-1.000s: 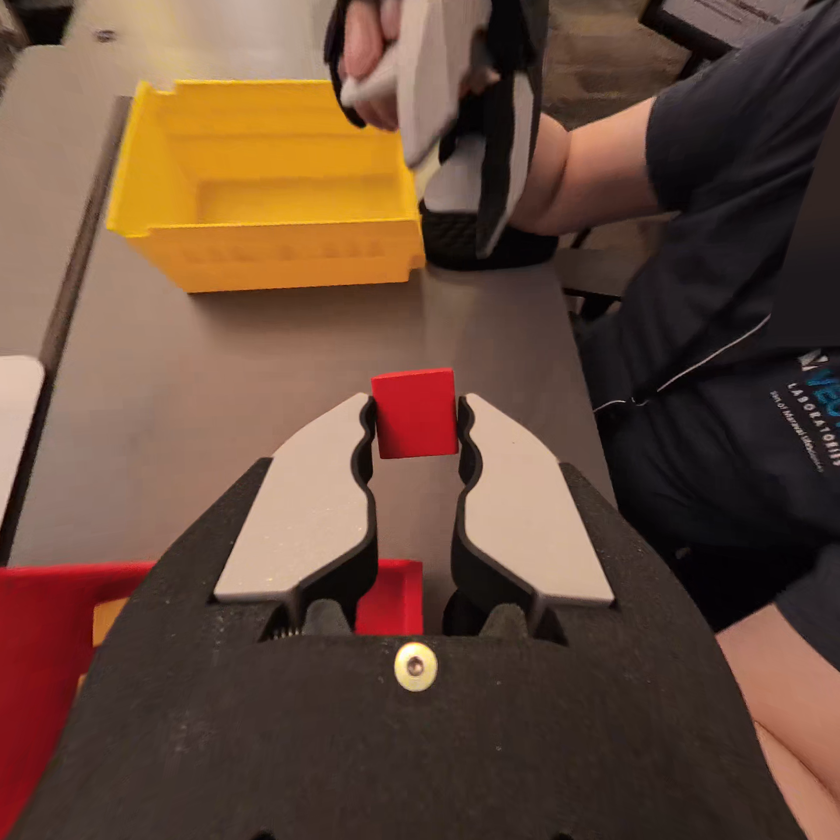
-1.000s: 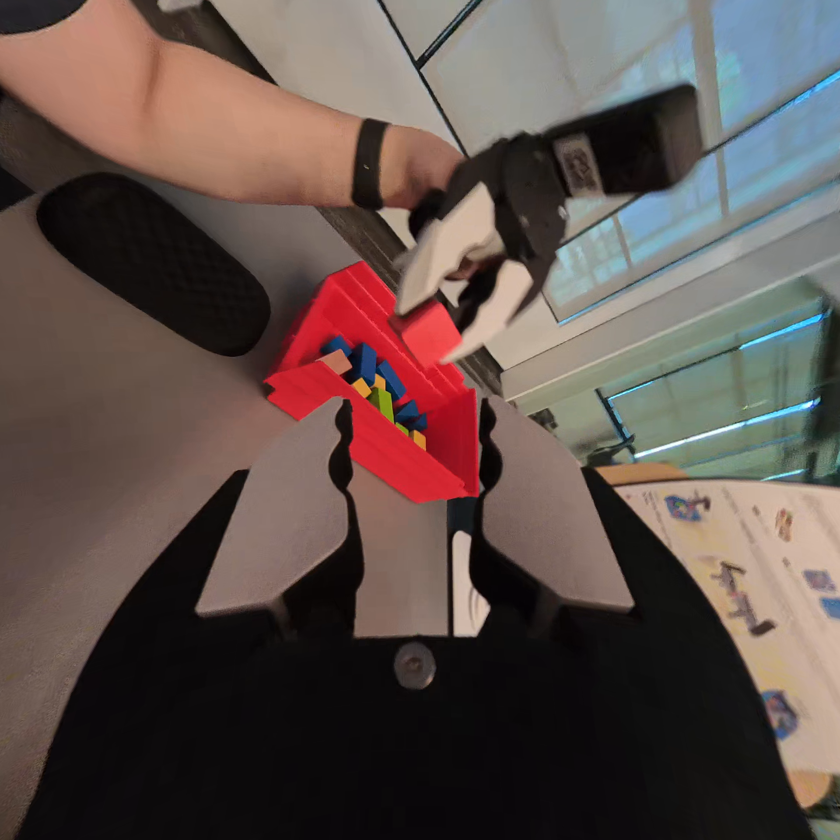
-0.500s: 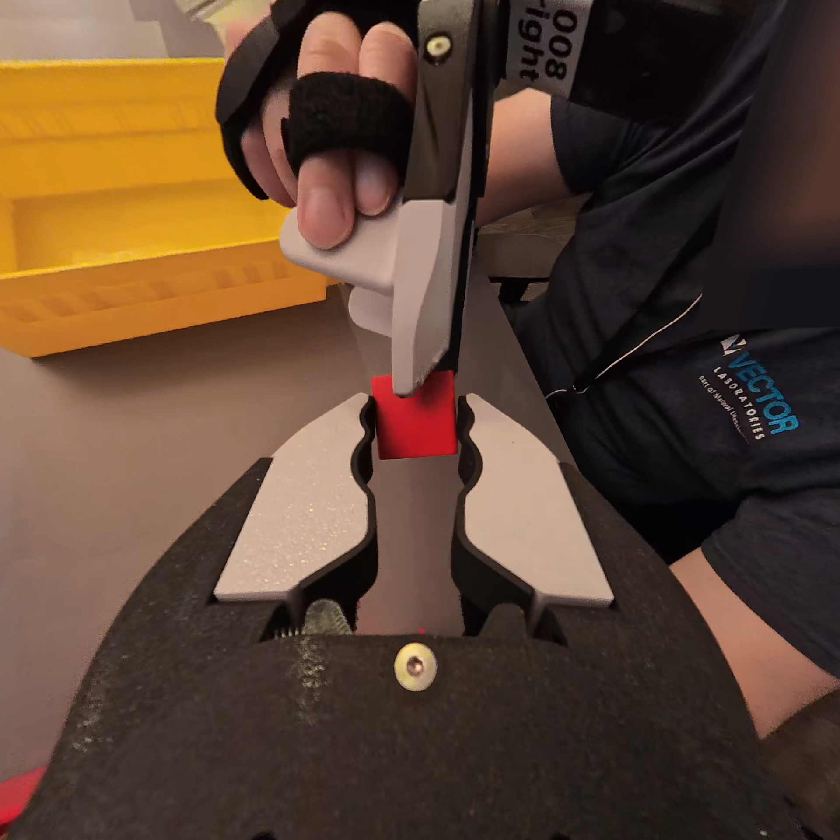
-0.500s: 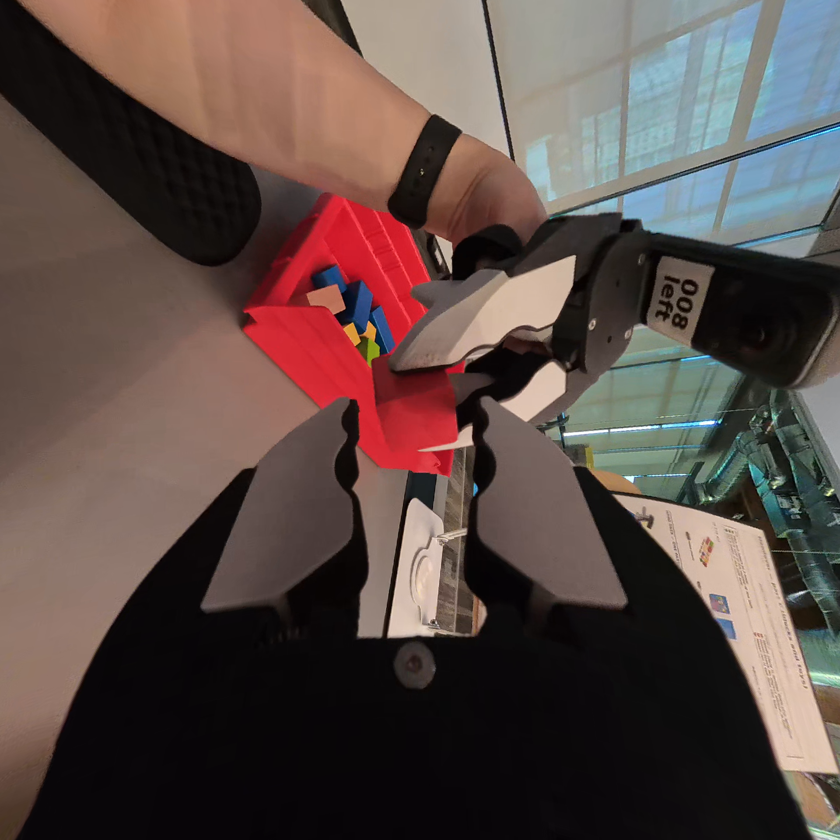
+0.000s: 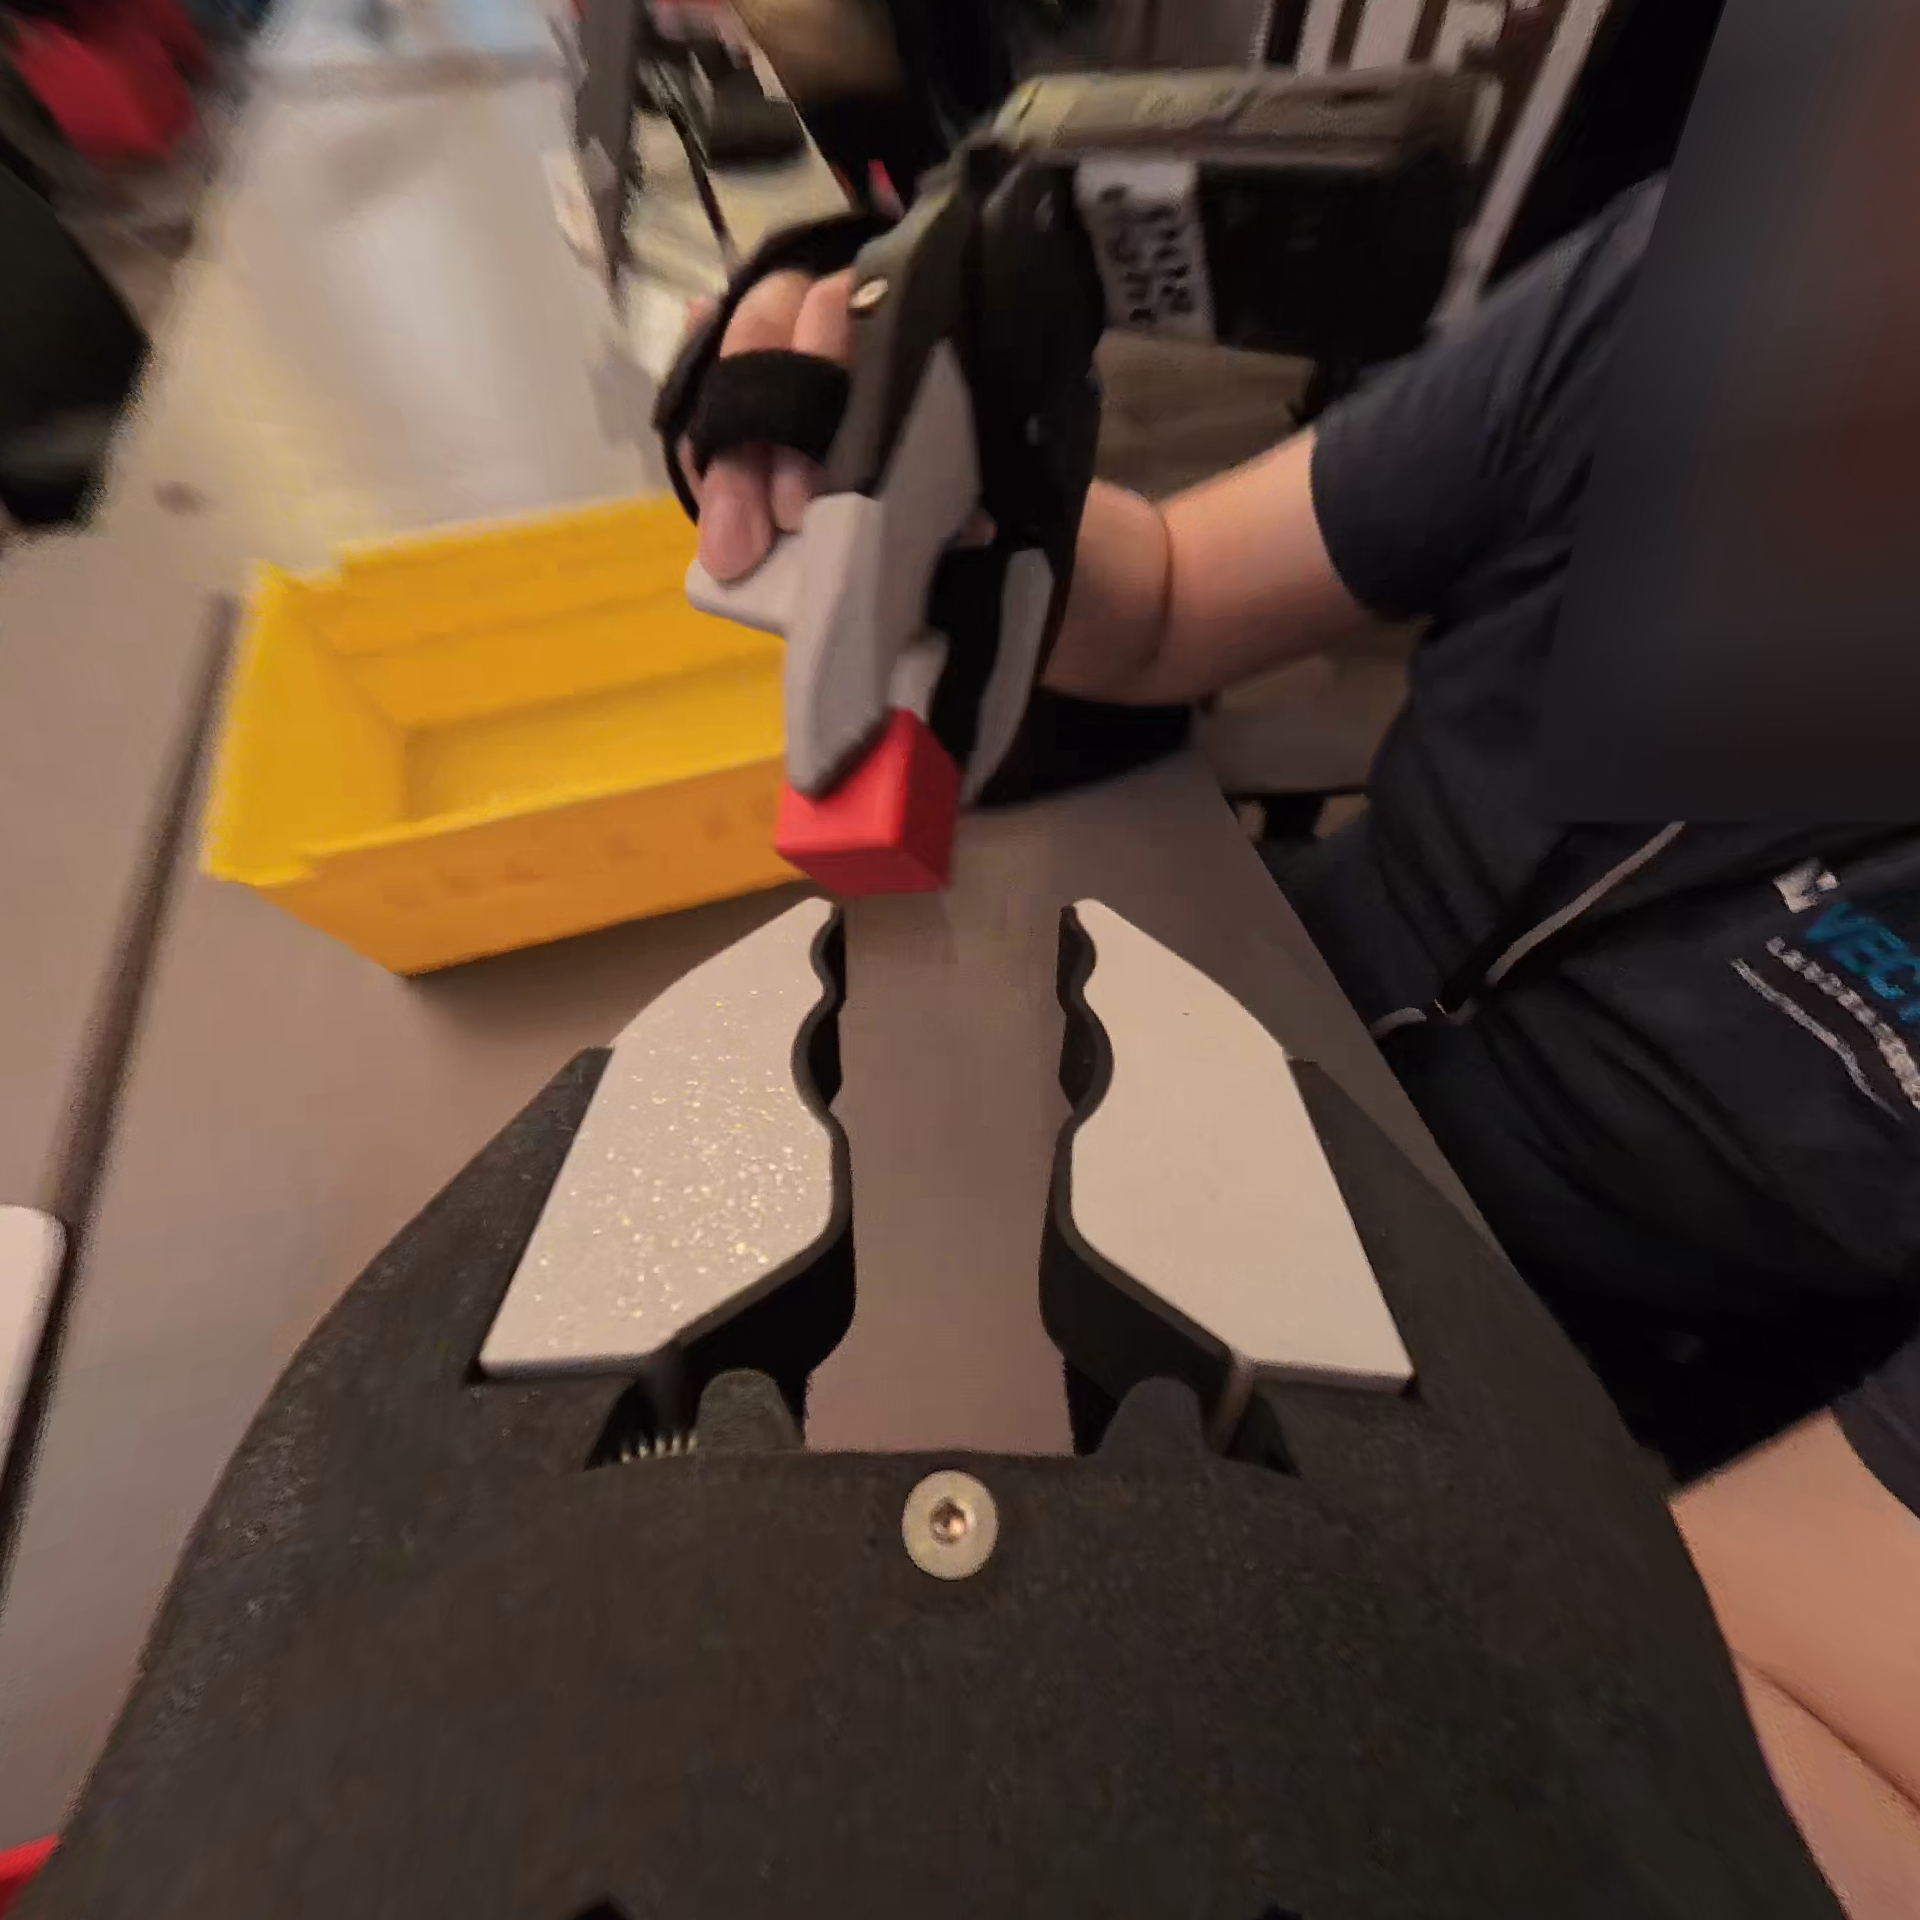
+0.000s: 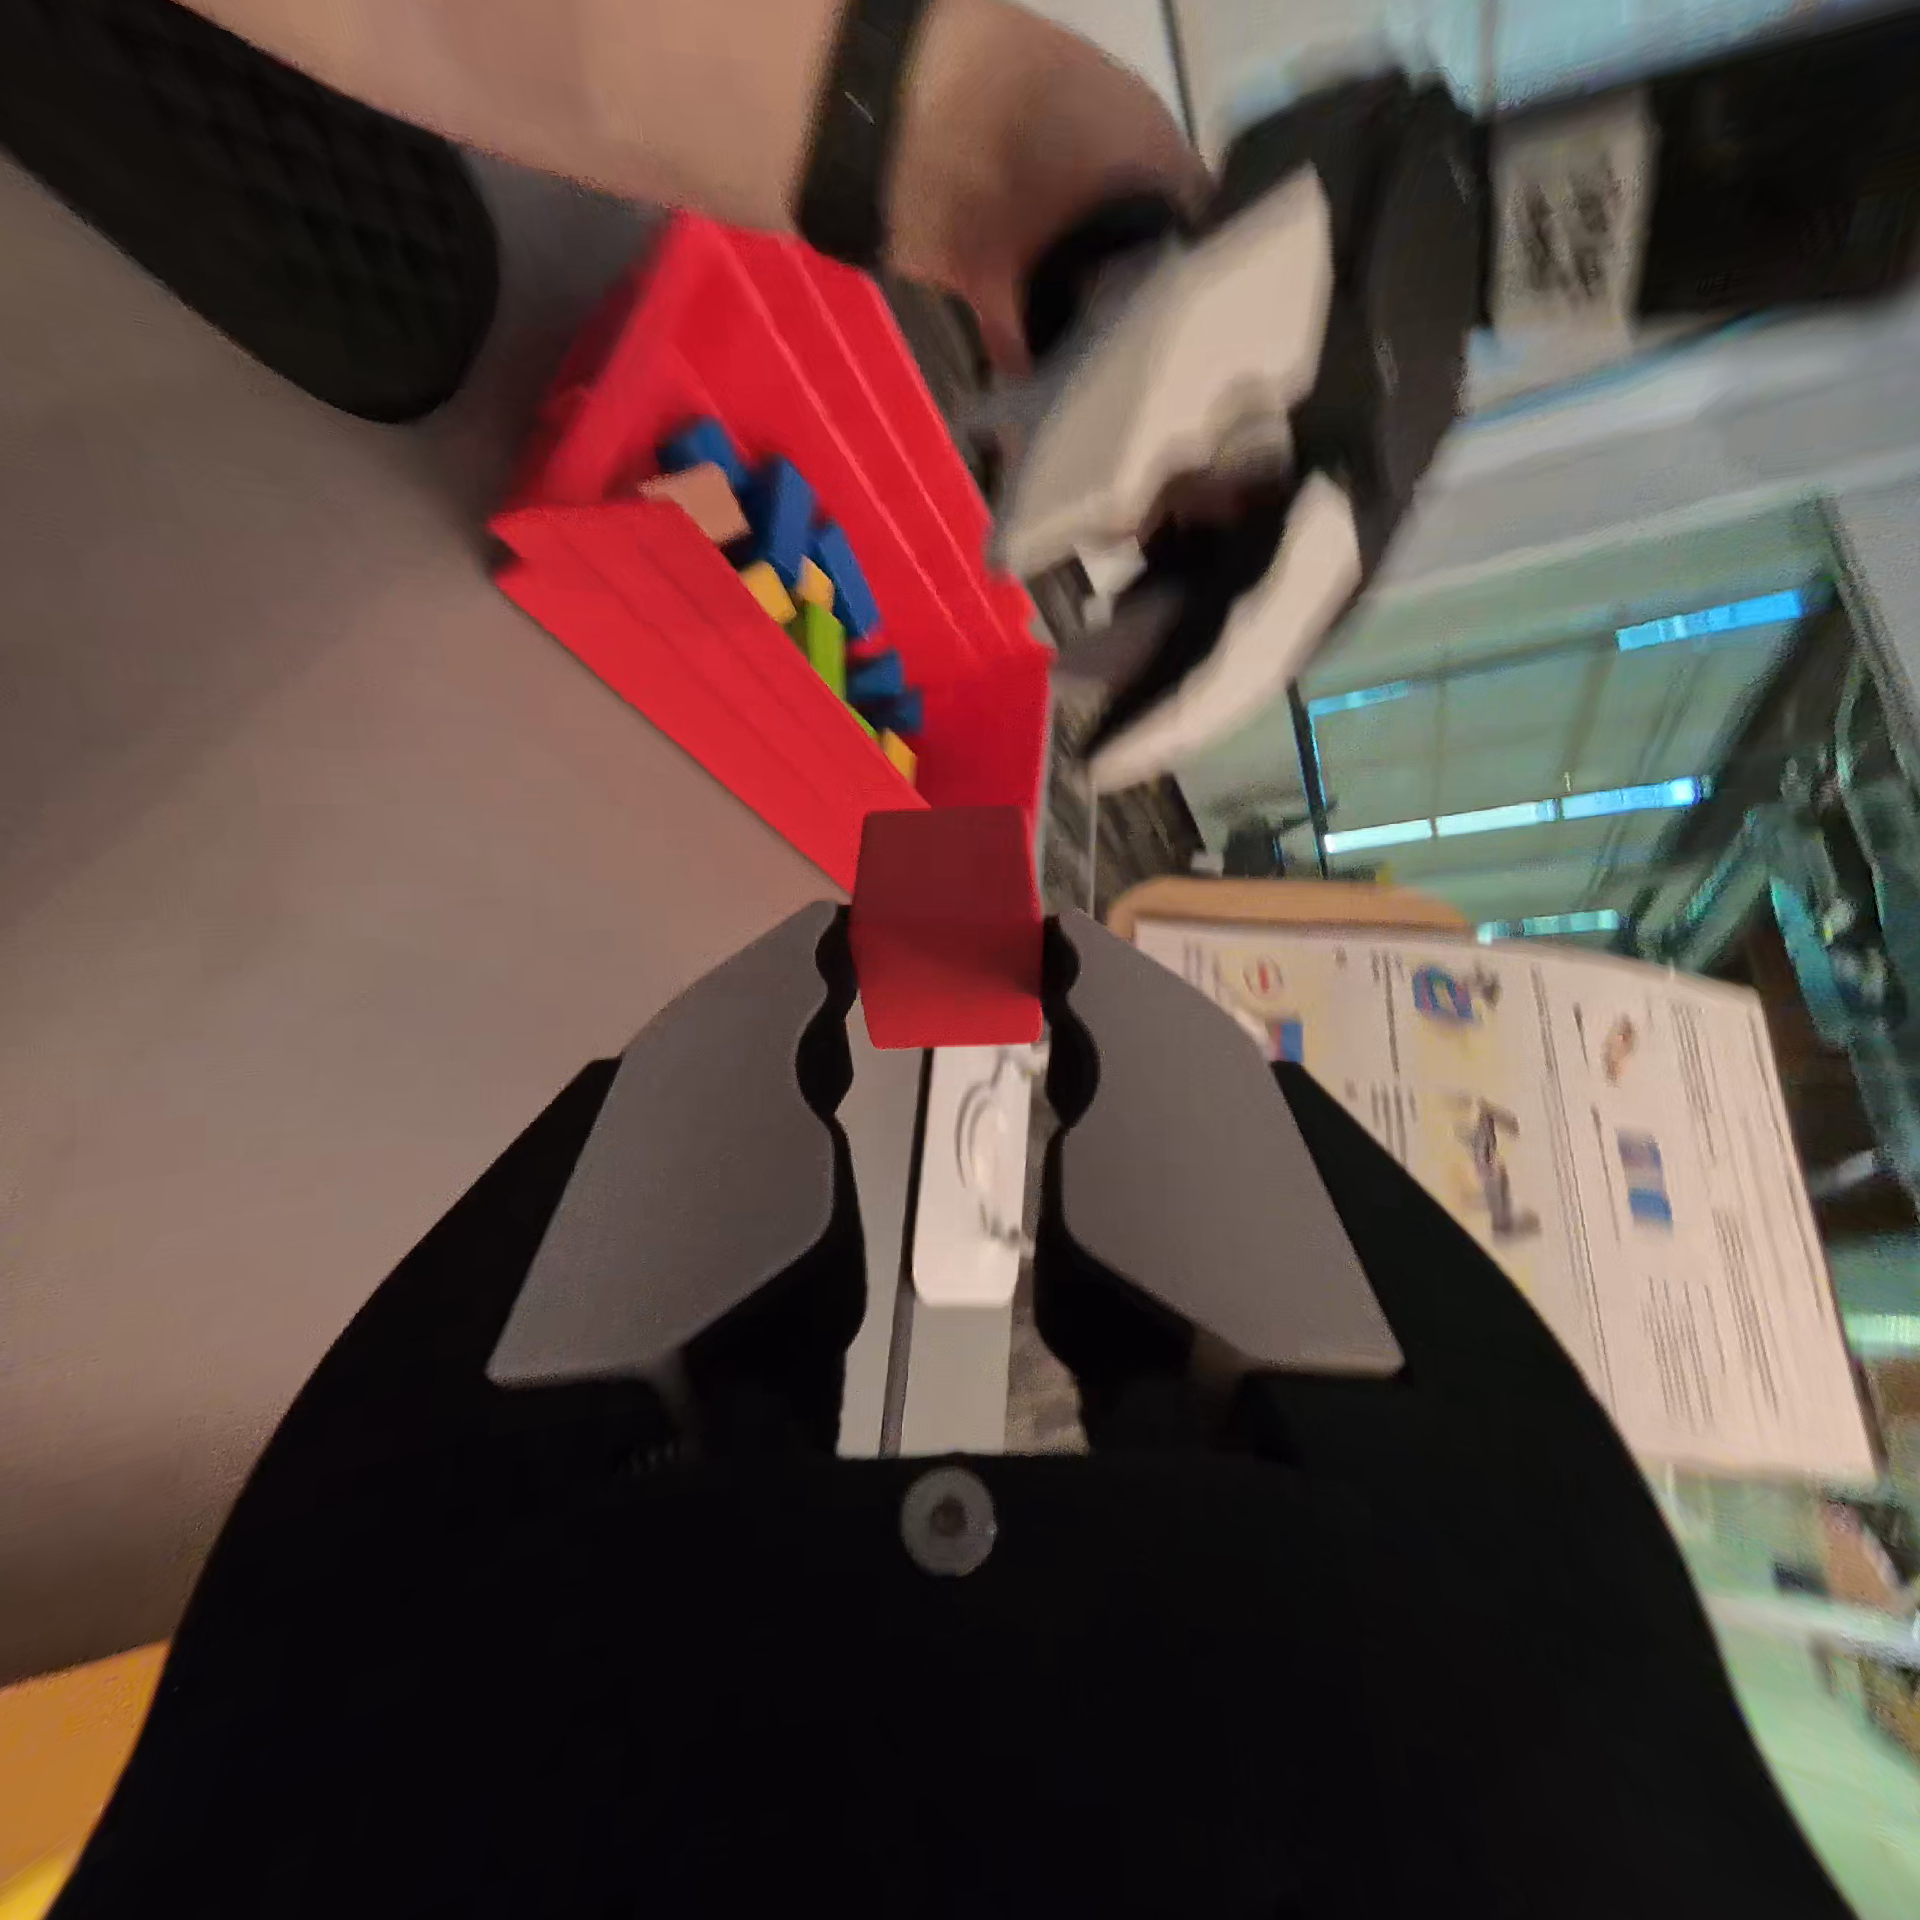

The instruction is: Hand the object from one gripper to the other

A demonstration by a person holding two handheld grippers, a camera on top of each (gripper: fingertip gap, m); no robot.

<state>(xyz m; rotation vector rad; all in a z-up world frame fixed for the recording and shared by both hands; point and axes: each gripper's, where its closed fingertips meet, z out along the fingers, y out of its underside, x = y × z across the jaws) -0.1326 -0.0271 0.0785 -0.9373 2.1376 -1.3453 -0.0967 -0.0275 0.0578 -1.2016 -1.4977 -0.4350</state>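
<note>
Red block (image 6: 948, 935) in right gripper (image 6: 948, 925); yellow bin (image 5: 499, 769) only leftward.

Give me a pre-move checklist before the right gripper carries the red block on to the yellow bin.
1. Red block clamped between the right gripper fingers: ok.
2. Left gripper released, nothing between its fingers: ok.
3. Left gripper apart from the block: ok, a gap shows in the left wrist view.
4. Grip depth: not ok, only the fingertips hold the block and much of it sticks out beyond them.
5. Yellow bin free to receive: ok, the visible part of its floor is bare.
6. Path to the bin: cannot tell, views are blurred.
</note>
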